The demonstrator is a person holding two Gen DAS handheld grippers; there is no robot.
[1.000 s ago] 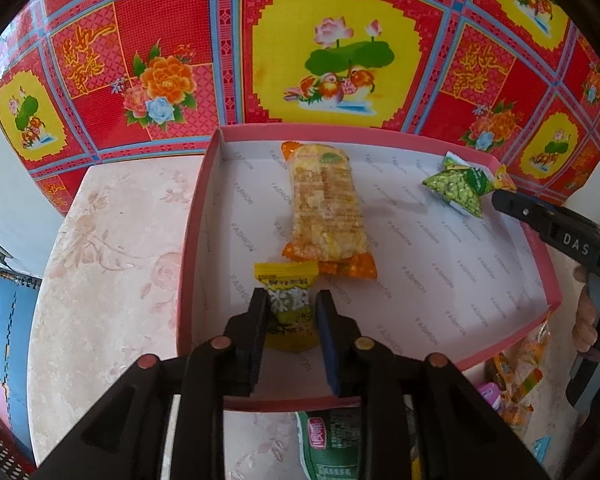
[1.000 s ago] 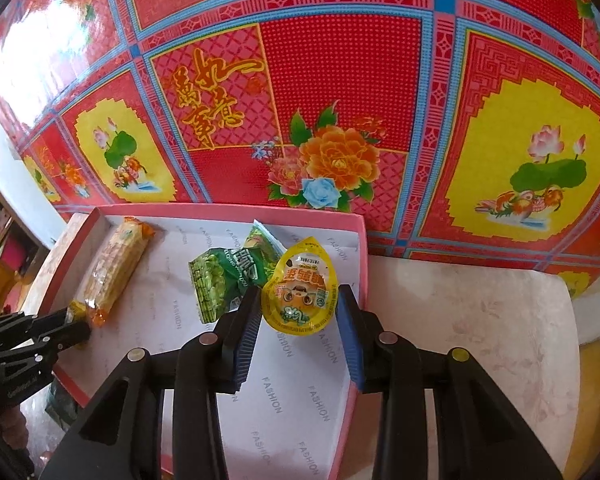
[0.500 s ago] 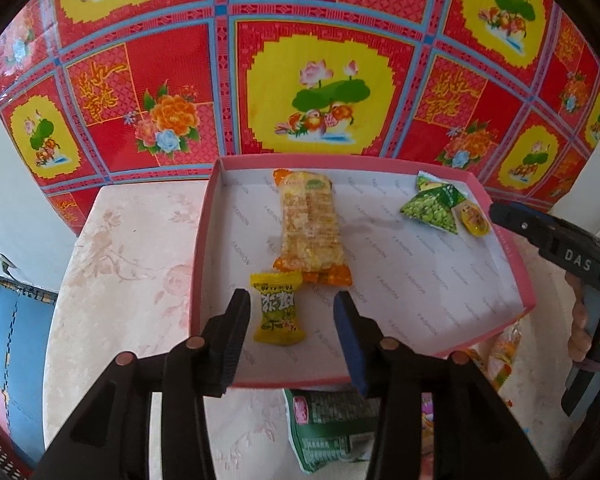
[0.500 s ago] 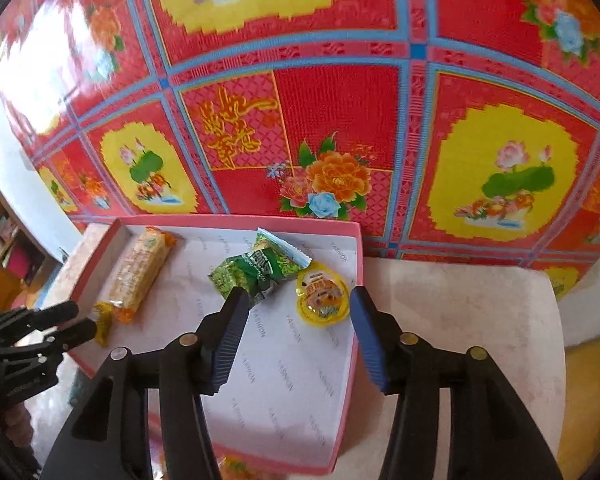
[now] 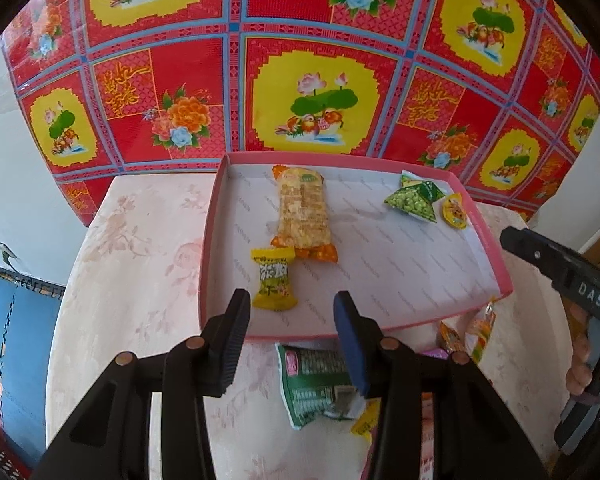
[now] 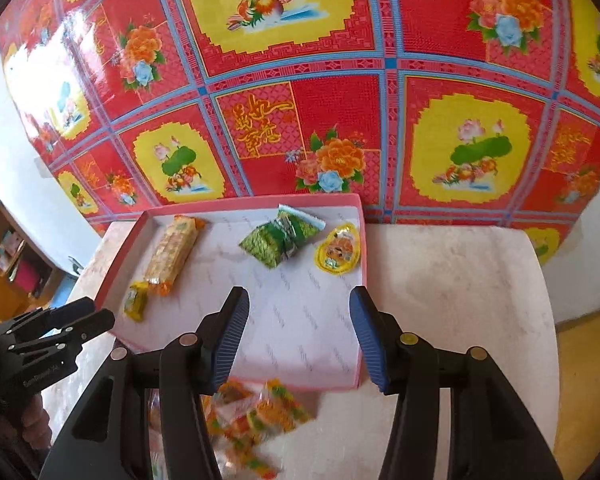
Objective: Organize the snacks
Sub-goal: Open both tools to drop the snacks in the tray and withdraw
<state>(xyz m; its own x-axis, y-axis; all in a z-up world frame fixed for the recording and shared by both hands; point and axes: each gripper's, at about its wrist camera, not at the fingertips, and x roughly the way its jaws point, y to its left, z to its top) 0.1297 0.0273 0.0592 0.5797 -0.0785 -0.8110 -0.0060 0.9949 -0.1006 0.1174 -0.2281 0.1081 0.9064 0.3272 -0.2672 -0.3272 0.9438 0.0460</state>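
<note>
Ahead of the left gripper (image 5: 288,316), jaws spread and empty, the yellow candy (image 5: 274,280) lies in the tray (image 5: 496,256) just past the left jaw tip, cracker pack (image 5: 303,212) beyond it. Four snacks are in; green pack (image 5: 316,376) and a loose pile (image 6: 256,412) wait under the jaws outside the tray's near edge. Right gripper (image 6: 298,332) also gapes empty, pea bag (image 6: 280,236) and jelly cup (image 6: 338,254) lying beyond its tips.

tray (image 5: 496,256): pink rim, white liner | wall covering (image 5: 236,92): red, yellow floral medallions, blue grid | table (image 5: 132,248): pale pink floral
</note>
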